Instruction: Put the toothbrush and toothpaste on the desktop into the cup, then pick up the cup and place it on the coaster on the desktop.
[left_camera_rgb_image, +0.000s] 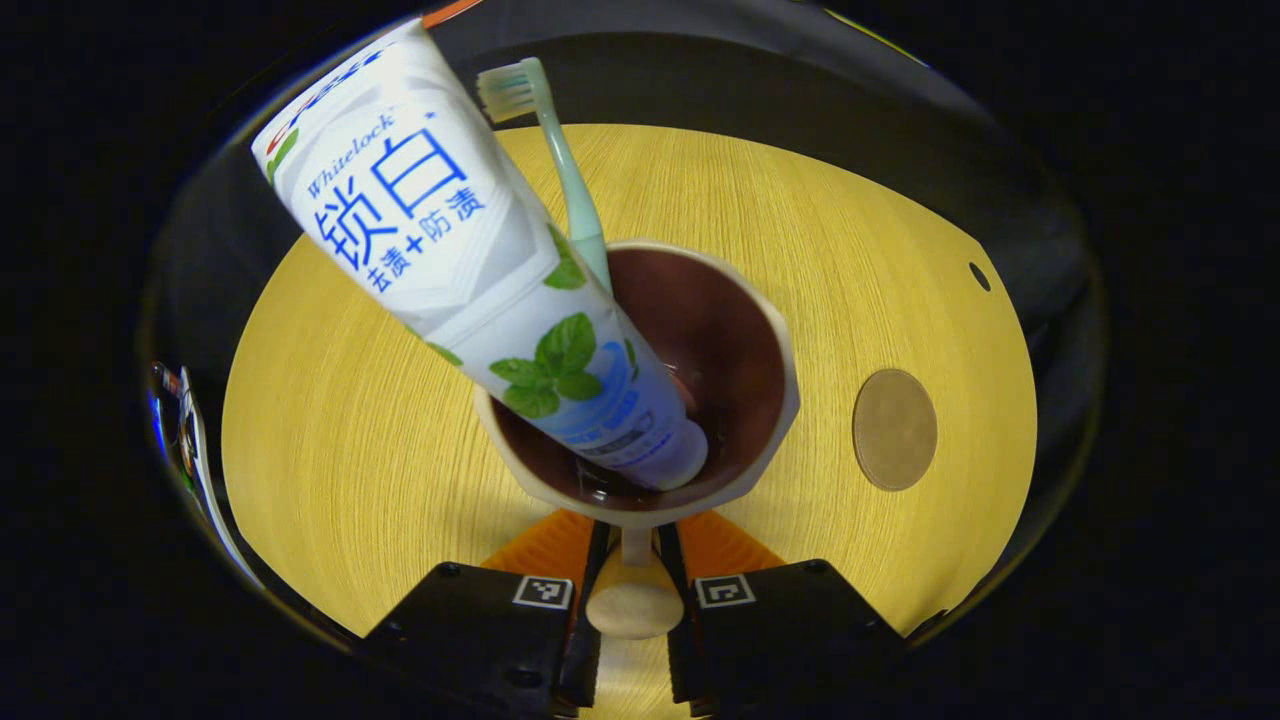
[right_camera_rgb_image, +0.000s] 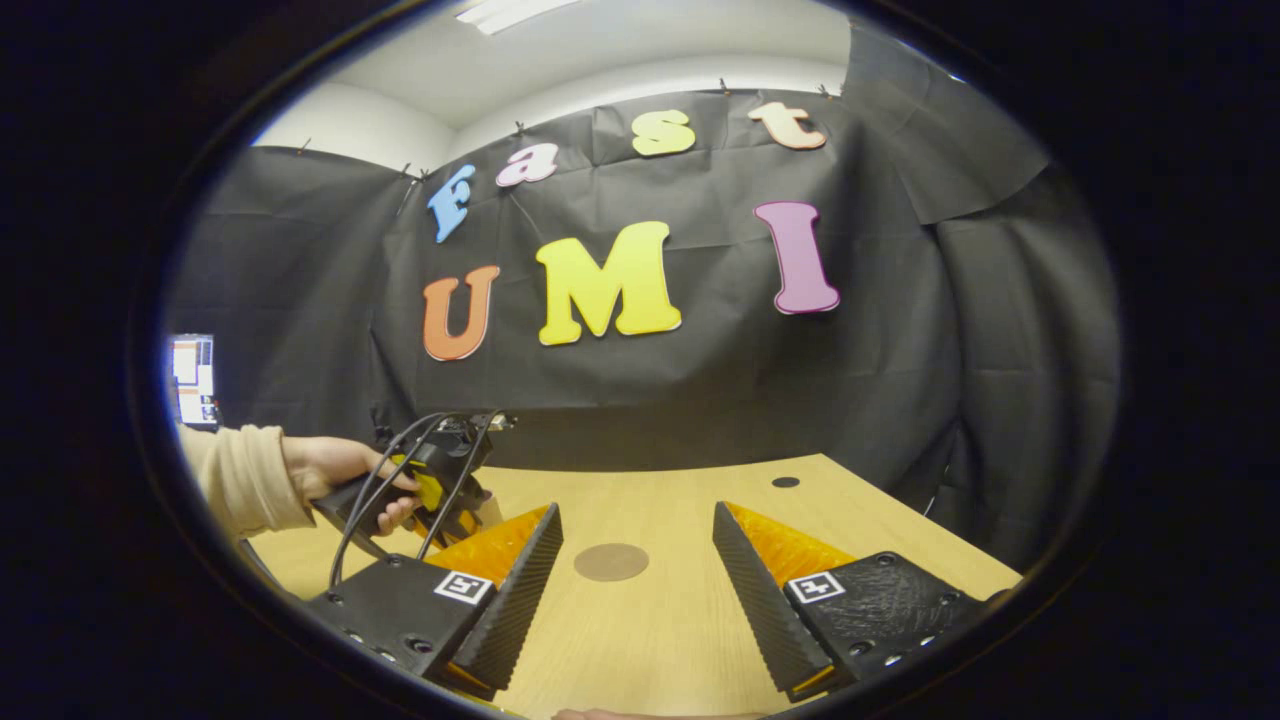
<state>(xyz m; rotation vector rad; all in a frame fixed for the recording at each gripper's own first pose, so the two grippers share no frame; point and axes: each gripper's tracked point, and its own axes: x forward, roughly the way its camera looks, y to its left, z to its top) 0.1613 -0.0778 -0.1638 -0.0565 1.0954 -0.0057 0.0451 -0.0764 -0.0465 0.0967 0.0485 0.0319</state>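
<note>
Beige cup (left_camera_rgb_image: 640, 400) already holds the toothpaste (left_camera_rgb_image: 470, 270) and toothbrush (left_camera_rgb_image: 560, 150); the left tongs (left_camera_rgb_image: 635, 600) are clamped on its handle, with the coaster (left_camera_rgb_image: 893, 429) to its right on the desk (left_camera_rgb_image: 350, 420) not yet reached. Right tongs (right_camera_rgb_image: 637, 580) gape wide, empty. The tube reads "Whitelock"

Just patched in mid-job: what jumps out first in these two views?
In the left gripper view, the toothpaste tube leans out of the cup with the toothbrush behind it, and the left gripper is clamped on the cup's handle. The coaster lies bare on the desk, to the right of the cup. In the right gripper view, the right gripper is open above the desk, and a hand holds the other gripper at left.
</note>
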